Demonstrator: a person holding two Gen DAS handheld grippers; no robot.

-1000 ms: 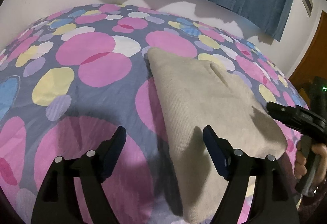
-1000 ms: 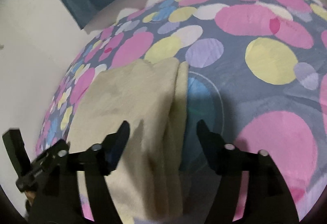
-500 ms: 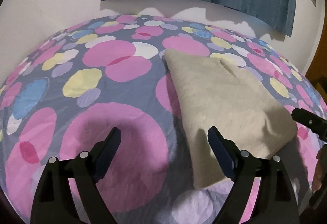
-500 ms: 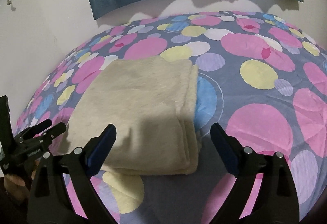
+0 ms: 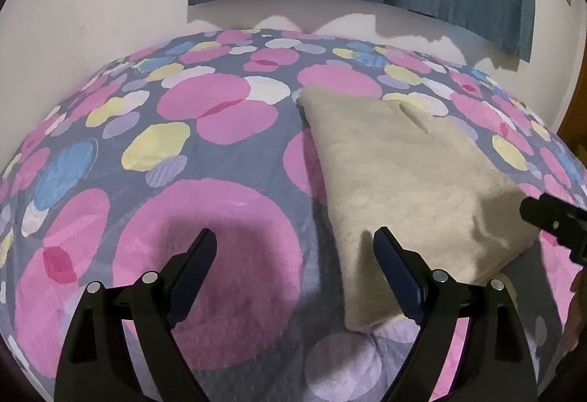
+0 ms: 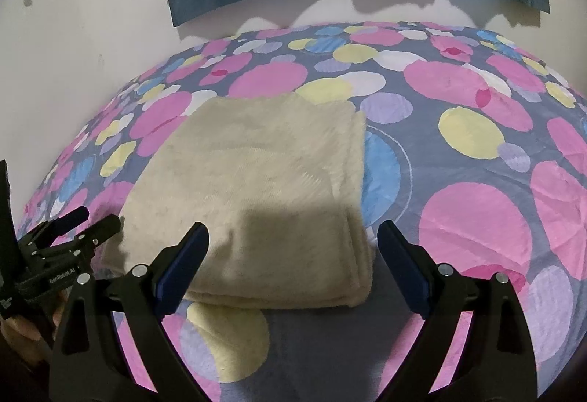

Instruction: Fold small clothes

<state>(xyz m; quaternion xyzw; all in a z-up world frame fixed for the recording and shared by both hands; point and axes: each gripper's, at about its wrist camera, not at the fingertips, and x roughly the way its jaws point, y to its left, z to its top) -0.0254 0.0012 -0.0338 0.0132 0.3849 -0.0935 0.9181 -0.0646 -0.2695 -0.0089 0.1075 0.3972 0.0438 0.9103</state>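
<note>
Beige and fleecy, the garment (image 6: 256,196) is lying folded into a thick rectangle on the bed (image 6: 477,225), its stacked layers showing along the near and right edges in the right wrist view. In the left wrist view the same garment (image 5: 407,181) is sitting to the right of centre, with a small slit near its far edge. Both grippers are hanging above the spotted cover with nothing in them: the left gripper (image 5: 295,255) is gaping wide over a pink spot beside the garment's left edge, and the right gripper (image 6: 293,247) is spread just as wide over the near edge of the fold.

The fold looks finished or close to it, so the step in hand is probably a check and a tidy. Doing it well means coming down gently on the near edge, where the layers are slightly uneven, and pressing or nudging rather than pinching, since a pinch on one layer would likely drag the stack open. The fleece looks soft and bulky, so it may spring back.
</note>
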